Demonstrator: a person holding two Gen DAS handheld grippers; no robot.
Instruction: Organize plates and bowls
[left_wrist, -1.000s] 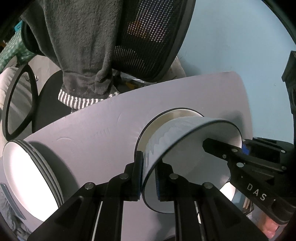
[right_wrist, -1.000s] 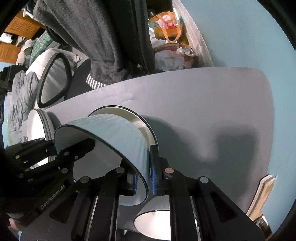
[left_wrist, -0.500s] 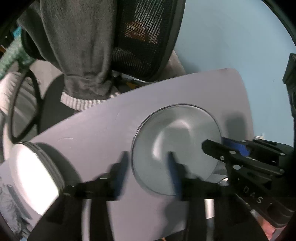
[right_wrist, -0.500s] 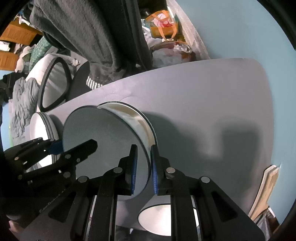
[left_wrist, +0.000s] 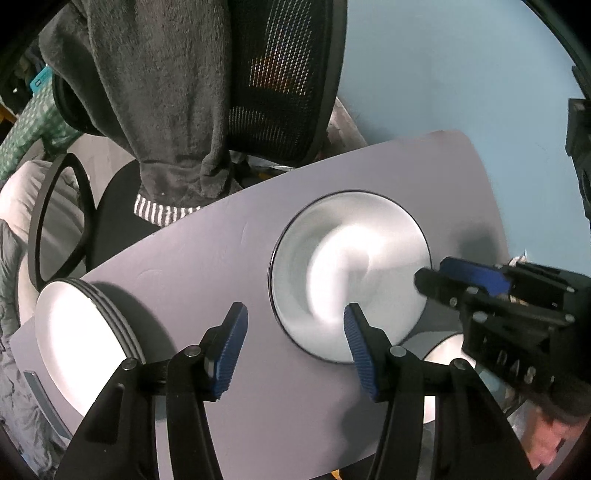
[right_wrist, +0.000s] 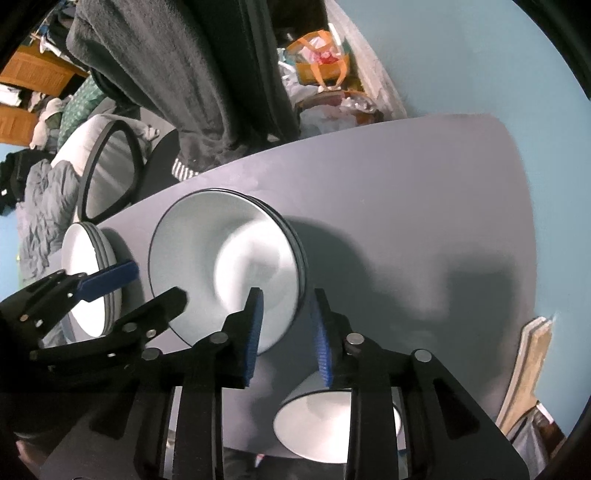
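Observation:
A white bowl with a dark rim sits nested in a stack of bowls in the middle of the grey table. My left gripper is open just in front of it, holding nothing. My right gripper is open at the bowl's near right rim, empty; it also shows at the right of the left wrist view. A stack of white plates lies at the table's left end. Another white bowl sits near the front edge.
A black mesh office chair draped with a grey towel stands behind the table. A light blue wall runs along the right. Bags and clutter lie on the floor behind. Boards lean at the right.
Both grippers held the bowl by its rim, tilted above the stack. They lowered it into the stack, then both opened and drew back a little.

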